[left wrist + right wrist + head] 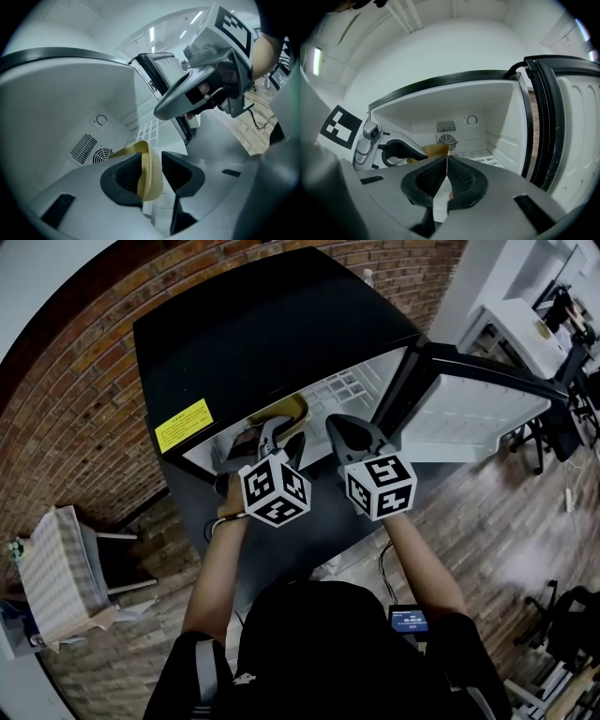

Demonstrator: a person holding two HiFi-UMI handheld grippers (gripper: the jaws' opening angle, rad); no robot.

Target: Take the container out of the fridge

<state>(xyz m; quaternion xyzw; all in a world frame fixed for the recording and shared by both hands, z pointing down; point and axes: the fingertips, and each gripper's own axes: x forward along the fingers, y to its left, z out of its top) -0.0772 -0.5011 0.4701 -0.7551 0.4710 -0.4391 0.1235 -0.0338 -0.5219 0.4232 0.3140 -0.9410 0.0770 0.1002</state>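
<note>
Left claw (pixel 152 158) spread; yellow container (pixel 150 183) rim between its jaws, unpinched. Right claw (pixel 446 161) pressed together, empty, facing the fridge (pixel 440 101). Step, judged: grasp. Next: pinch rim, withdraw.

Fridge (pixel 272 334): black case, standing directly on the floor (pixel 478 521), door (pixel 478 409) swung open to the right
- Top: flat black surface; one yellow label (pixel 185 425) stuck near the front left edge
- Interior: white compartment with a white grid shelf (pixel 342 388) along the bottom
- On the shelf, left side: one yellow container (pixel 284 411); whether it rests fully on the shelf cannot be told
- Floor: wood-look planks, running under the open door
</note>
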